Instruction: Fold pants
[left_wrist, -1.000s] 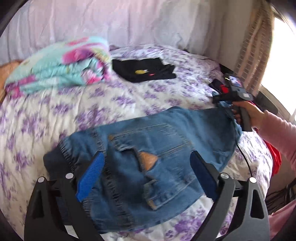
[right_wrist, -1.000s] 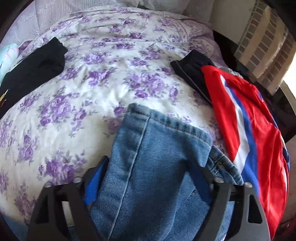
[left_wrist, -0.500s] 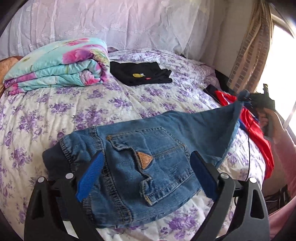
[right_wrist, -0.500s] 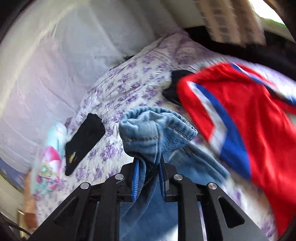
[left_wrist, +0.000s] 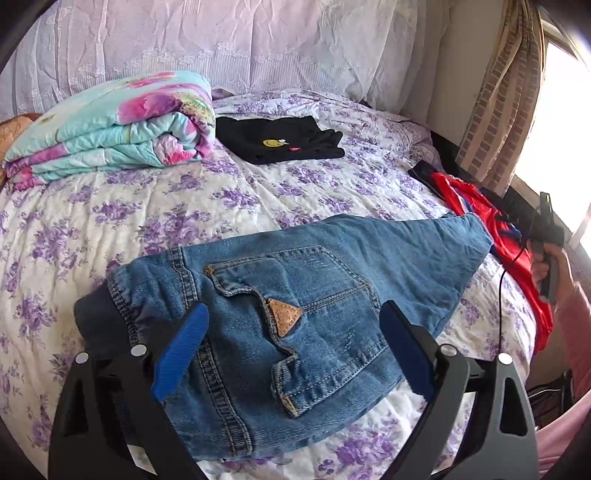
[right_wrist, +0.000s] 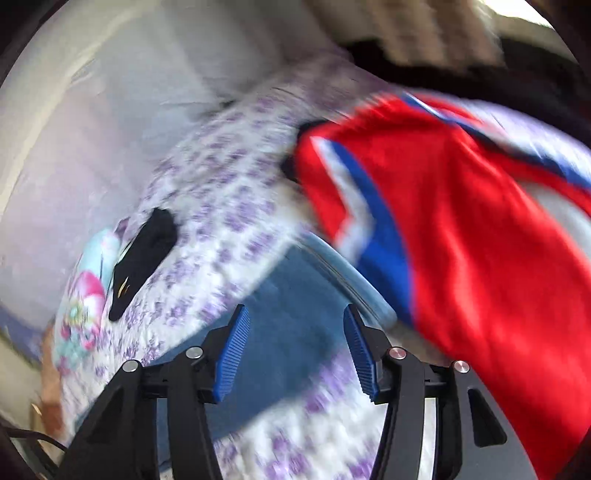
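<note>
While both tools gape empty, the right tool (right_wrist: 295, 350) having just opened off the jeans (left_wrist: 295, 295), the slack leg (barely flattened) could rumple on the bed (left_wrist: 184, 206).

We see a folded quilt (left_wrist: 110, 125) and black shirt (left_wrist: 280, 140) near the bed's (left_wrist: 110, 206) far edge, a red garment (left_wrist: 491, 225) at its right edge.

Bare bedspread (left_wrist: 110, 206) lies open left of and beyond the jeans (left_wrist: 295, 295); folded quilt (left_wrist: 110, 125) far left, black garment (left_wrist: 280, 140) far centre, red garment (left_wrist: 491, 229) crowds the right.
</note>
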